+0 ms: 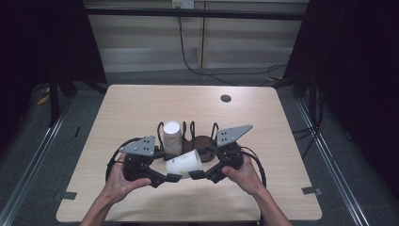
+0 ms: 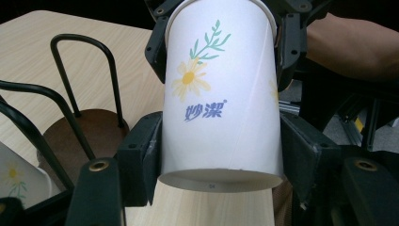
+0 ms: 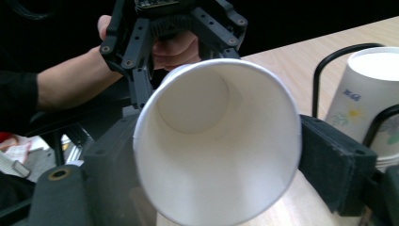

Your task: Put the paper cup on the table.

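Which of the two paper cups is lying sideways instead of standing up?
The paper cup held between the left gripper and right gripper; the other cup stands upside down in the black wire rack.

- I can't see the second cup [image 2: 14, 181] whole in the left gripper view; the edge cuts it.
- The held cup [image 3: 216, 141] hides my right gripper's jaw faces.

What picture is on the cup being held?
A yellow daisy with green leaves on the white paper cup, clearest in the left gripper view.
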`<state>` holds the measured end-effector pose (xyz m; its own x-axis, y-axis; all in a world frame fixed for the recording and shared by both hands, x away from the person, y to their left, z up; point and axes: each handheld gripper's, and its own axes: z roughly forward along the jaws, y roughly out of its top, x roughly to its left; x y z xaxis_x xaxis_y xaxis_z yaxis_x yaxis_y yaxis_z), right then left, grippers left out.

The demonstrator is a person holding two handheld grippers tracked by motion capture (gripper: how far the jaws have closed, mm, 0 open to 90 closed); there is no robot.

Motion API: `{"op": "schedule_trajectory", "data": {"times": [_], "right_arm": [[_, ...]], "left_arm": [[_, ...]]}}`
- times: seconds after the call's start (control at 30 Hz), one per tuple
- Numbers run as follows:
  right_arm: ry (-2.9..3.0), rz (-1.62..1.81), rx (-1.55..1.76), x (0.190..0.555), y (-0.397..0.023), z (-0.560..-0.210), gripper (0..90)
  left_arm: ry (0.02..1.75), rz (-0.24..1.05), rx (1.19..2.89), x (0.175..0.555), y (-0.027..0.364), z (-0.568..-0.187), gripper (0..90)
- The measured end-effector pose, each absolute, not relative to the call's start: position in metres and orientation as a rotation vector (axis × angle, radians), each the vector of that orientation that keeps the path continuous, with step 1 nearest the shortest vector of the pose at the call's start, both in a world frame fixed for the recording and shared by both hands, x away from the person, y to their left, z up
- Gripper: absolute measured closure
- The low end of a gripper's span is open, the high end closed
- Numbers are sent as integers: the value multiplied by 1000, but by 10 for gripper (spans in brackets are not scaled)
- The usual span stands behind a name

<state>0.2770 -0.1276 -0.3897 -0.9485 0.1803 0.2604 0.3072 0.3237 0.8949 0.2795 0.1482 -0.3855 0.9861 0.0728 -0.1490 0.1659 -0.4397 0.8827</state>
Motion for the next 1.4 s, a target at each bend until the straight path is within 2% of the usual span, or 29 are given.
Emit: {"op": "schedule_trajectory", "data": {"times": [0.03,0.43,0.83,1.4], "right_arm": [[-2469,-1703,-453,277,-127,-390,229],[-2477,-1696,-471,278,-126,-390,246],[-2496,-1676,-472,280,-128,-390,248],[-2512,-1665,-512,282,-131,-391,251]], "left_arm": [[169,-110,2026,280,148,-386,364],[169,-133,2031,284,148,-392,337],[230,-101,2054,285,148,-401,155],[295,-42,2080,288,163,-406,158]]}}
